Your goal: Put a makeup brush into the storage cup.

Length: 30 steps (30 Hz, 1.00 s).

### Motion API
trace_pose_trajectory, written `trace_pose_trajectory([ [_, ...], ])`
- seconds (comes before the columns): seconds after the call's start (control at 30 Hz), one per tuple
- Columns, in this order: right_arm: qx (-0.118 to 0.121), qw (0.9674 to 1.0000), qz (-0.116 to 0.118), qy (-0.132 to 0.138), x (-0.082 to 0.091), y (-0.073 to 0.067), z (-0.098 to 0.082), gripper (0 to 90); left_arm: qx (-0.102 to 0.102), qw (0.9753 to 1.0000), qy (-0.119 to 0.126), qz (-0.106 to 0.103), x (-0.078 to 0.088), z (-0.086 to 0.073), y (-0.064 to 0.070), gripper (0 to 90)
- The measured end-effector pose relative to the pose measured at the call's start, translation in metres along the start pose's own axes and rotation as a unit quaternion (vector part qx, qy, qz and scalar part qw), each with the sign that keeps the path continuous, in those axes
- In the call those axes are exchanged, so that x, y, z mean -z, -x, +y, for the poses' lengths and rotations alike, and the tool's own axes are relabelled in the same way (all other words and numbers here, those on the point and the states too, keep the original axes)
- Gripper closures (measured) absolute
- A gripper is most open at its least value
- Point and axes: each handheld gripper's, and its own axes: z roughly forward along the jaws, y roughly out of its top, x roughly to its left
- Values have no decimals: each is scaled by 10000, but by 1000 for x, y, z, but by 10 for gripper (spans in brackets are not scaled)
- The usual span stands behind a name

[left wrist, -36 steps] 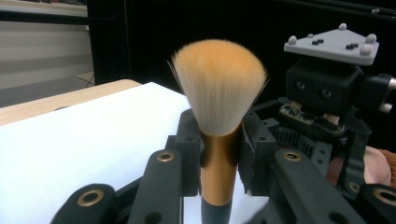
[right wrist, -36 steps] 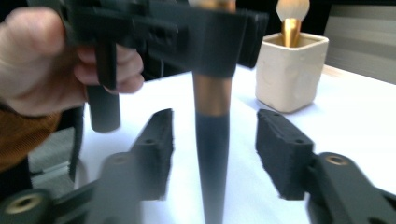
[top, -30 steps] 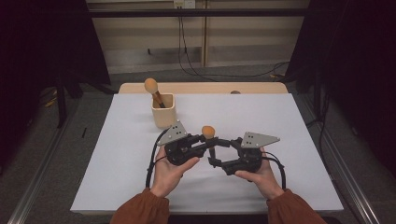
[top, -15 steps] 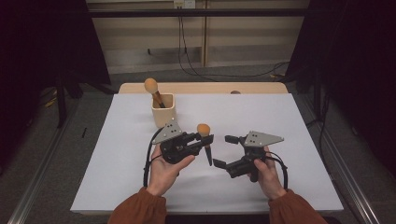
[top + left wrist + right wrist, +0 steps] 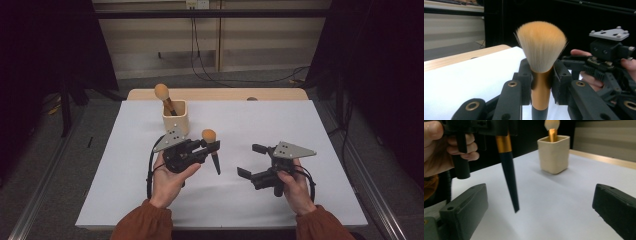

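Gold-banded and soft-tipped, the makeup brush (image 5: pixel 541 65) stands bristles-up between the fingers of the left gripper (image 5: pixel 207 149), which pinch its metal collar so the dark handle hangs free below them. Off to the side, the right gripper (image 5: pixel 250 160) has just been opening; its fingers are spread wide with nothing between them, apparently after passing the brush across. Beyond the fingers, a cream cup (image 5: pixel 175 116) holds another brush (image 5: pixel 162 94), the likely destination.
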Motion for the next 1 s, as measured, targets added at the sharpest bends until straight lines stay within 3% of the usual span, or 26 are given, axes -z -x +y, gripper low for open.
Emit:
trace_pose_trajectory([
  [0.17, -21, 9995, -302, 77, 11, 5, -6, 0, -32, 9999, -14, 151, 9, 1, -7, 726],
  [0.37, 127, 9943, -1054, 102, 25, 8, -13, 0, -29, 9995, -1, 300, 20, 3, -16, 726],
  [0.53, -4, 9949, -993, 198, 35, 12, -17, 0, -9, 9990, 5, 441, 30, 8, -22, 725],
  [0.77, 37, 9918, -1273, 126, 46, 16, -24, 0, -57, 9982, -34, 591, 42, 14, -32, 726],
  [0.83, 114, 9896, -1428, 118, 50, 15, -26, 4, -71, 9979, -30, 642, 45, 17, -35, 725],
  [1.0, 108, 9886, -1480, 244, 62, 14, -33, 0, -83, 9968, -16, 789, 54, 23, -42, 725],
])
